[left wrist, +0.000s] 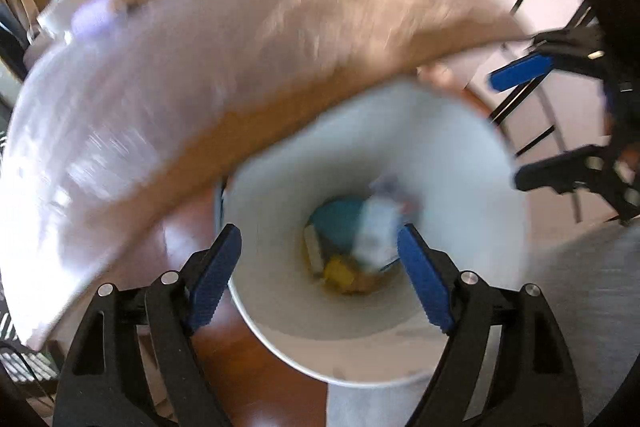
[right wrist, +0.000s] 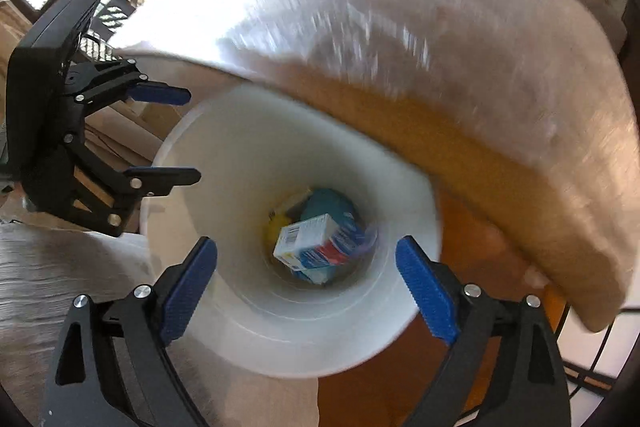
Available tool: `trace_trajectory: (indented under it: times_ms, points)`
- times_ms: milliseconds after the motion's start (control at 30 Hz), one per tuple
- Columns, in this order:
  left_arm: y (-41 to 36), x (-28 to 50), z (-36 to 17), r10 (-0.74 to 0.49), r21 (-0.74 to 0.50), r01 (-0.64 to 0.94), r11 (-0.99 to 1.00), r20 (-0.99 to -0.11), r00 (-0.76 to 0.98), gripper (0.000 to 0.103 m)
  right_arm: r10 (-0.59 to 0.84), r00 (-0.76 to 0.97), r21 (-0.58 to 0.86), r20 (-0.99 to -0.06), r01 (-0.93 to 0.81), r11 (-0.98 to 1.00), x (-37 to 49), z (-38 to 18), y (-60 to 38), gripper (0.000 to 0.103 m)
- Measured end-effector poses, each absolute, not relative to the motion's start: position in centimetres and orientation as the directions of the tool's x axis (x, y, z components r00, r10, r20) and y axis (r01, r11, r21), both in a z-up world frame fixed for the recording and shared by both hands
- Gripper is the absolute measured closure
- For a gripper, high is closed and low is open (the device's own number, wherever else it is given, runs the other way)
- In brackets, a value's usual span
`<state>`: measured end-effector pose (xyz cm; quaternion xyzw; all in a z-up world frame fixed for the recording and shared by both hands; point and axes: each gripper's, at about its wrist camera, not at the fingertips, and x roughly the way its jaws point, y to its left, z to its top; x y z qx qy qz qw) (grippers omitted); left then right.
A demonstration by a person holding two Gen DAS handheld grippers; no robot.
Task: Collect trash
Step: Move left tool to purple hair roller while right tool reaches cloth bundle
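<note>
**Both my grippers open over the white bin**

My left gripper point(left wrist: 320, 277) is spread wide and holds nothing. Its blue pads point(left wrist: 426, 279) stand at the lower middle of the left wrist view, one at each side of the mouth of the white bin point(left wrist: 460, 163). Between them I look straight down into the bin. My right gripper point(right wrist: 306, 289) is also released and empty, with its pads point(right wrist: 426, 291) apart in the same manner in the lower part of the right wrist view.

The trash lies deep at the bottom of the bin, well below both pairs of jaws. In the right wrist view I see a white carton point(right wrist: 320, 243) with blue and red print on top of the pile, a teal piece point(right wrist: 328, 203) behind it and something yellow point(right wrist: 274, 225) at its left. The left wrist view shows the same pile, but blurred.

The round rim of the bin leaves open room in the middle of each frame. Just beside the rim, the edge of the wooden table point(right wrist: 500, 99) curves across the upper part of both views; it seems to touch the rim, but the blur does not let me be sure. Under the bin is red-brown floor point(left wrist: 248, 367), and a grey rug point(right wrist: 60, 267) lies in the lower left of the right wrist view.

In each view I see the other gripper at the side of the bin, with its jaws apart.
</note>
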<state>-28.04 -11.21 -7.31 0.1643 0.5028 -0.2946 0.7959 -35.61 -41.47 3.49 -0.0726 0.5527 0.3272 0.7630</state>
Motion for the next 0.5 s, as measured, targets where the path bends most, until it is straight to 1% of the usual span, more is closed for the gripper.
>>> trace_trajectory:
  times_ms: [33, 67, 100, 133, 167, 233, 267, 367, 500]
  points:
    - [-10.8, -28.1, -5.6, -0.342, -0.048, 0.641, 0.766, -0.875, 0.344, 0.021, 0.440, 0.197, 0.255, -0.876, -0.585, 0.770, -35.3, 4.6, -41.6, 0.011]
    - [-10.4, -28.1, -3.9, -0.371, -0.050, 0.641, 0.766, -0.848, 0.377, 0.013, 0.458, 0.234, 0.251, -0.858, -0.586, 0.770, -34.8, 5.8, -41.7, 0.007]
    - [-9.9, -27.8, -2.0, -0.376, -0.018, 0.620, 0.785, -0.809, 0.452, 0.002, 0.465, 0.275, 0.240, -0.841, -0.580, 0.778, -34.2, 6.9, -41.7, 0.004]
    - [-9.5, -27.4, -0.9, -0.357, 0.020, 0.589, 0.808, -0.779, 0.516, 0.001, 0.467, 0.329, 0.225, -0.821, -0.566, 0.793, -33.2, 7.9, -41.6, 0.004]
    - [-9.1, -26.4, 0.0, -0.309, 0.073, 0.535, 0.842, -0.747, 0.589, 0.001, 0.467, 0.369, 0.213, -0.804, -0.554, 0.805, -32.2, 8.6, -41.3, 0.004]
    - [-8.2, -23.6, 0.7, -0.221, 0.141, 0.441, 0.887, -0.707, 0.671, 0.001, 0.445, 0.440, 0.175, -0.780, -0.530, 0.830, -29.1, 9.4, -40.3, 0.004]
    - [-7.8, -22.1, 0.6, -0.191, 0.159, 0.414, 0.896, -0.704, 0.684, 0.001, 0.434, 0.459, 0.151, -0.775, -0.532, 0.833, -27.5, 9.6, -39.5, 0.004]
    - [-7.7, -18.3, 0.1, -0.163, 0.186, 0.392, 0.901, -0.693, 0.703, 0.001, 0.433, 0.486, 0.104, -0.759, -0.566, 0.818, -23.6, 9.9, -37.2, 0.004]
    - [-6.9, -13.0, -1.1, -0.098, 0.233, 0.364, 0.902, -0.710, 0.698, 0.001, 0.395, 0.503, 0.021, -0.769, -0.597, 0.802, -17.4, 9.2, -33.3, 0.004]
